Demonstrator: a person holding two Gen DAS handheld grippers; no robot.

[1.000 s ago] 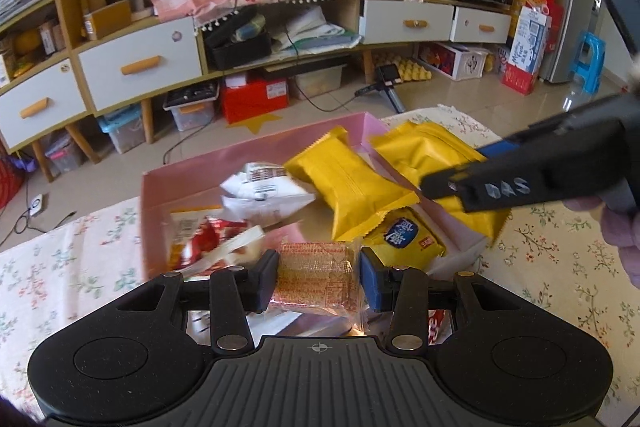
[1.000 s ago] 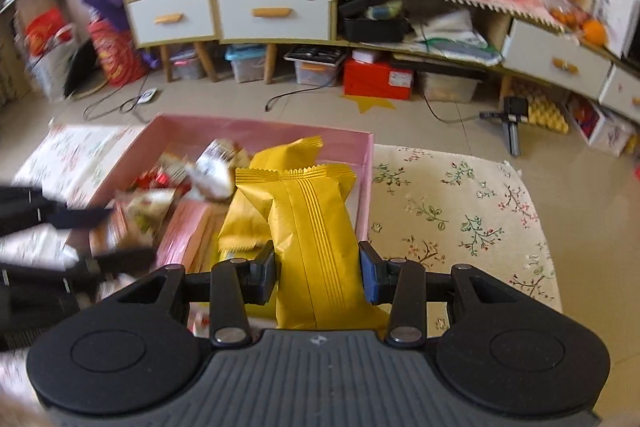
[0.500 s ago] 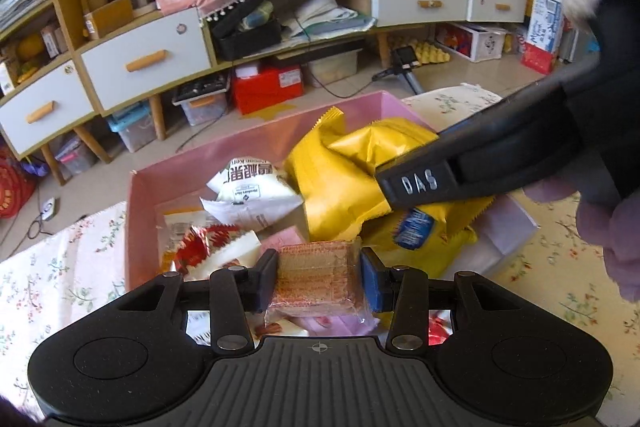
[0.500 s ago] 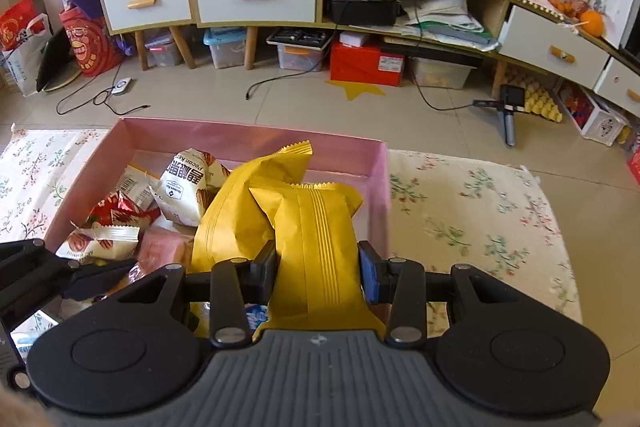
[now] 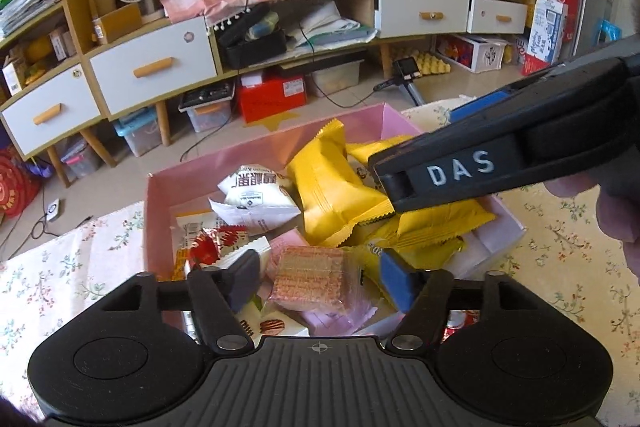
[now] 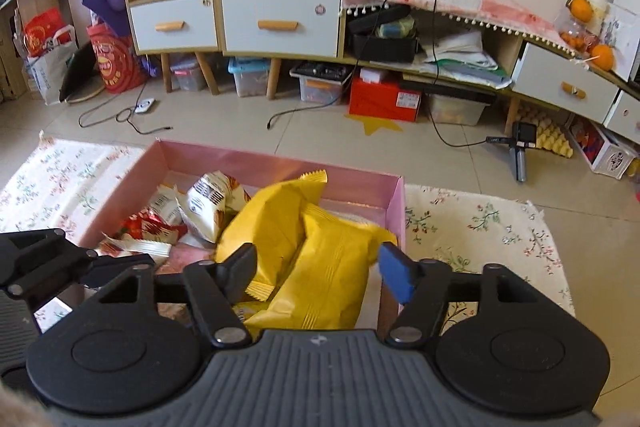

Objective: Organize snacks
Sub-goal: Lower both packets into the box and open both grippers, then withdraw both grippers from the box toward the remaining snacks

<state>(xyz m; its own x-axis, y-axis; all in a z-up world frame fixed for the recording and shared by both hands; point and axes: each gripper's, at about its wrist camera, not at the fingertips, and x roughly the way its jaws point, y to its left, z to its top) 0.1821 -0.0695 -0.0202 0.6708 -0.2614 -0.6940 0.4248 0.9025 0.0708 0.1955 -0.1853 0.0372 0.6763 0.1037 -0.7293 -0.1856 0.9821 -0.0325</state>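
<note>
Both claws are hanging over the pink box (image 5: 272,151) and both have just been opening up. The left claw (image 5: 318,281) has its jaws apart now, with the wafer pack (image 5: 310,281) sitting between the pads but with gaps showing on both sides, so it looks let go and resting on the pile at the near end of the box. Same deal on the right claw (image 6: 316,269): jaws spread, and the yellow snack bag (image 6: 324,279) lies between them without either pad pressing it, propped against a second yellow bag (image 6: 268,223) toward the right wall of the box. Handling-wise, I'd guess all of this is light, crinkly and slick. The wafers look stiff-ish but crumbly, so if it needs another grab I'd pinch across the flat sides gently. The yellow bags look puffy and soft, so mid-body or the crimped end seam seems like the safest hold. Further out in the box there's a white packet (image 5: 252,197) and a red-and-white wrapper (image 5: 216,243) toward the left side, all loosely heaped. The box sits on a floral cloth (image 6: 480,227) over the tabletop, with the right claw's arm crossing over the box in the left view.
</note>
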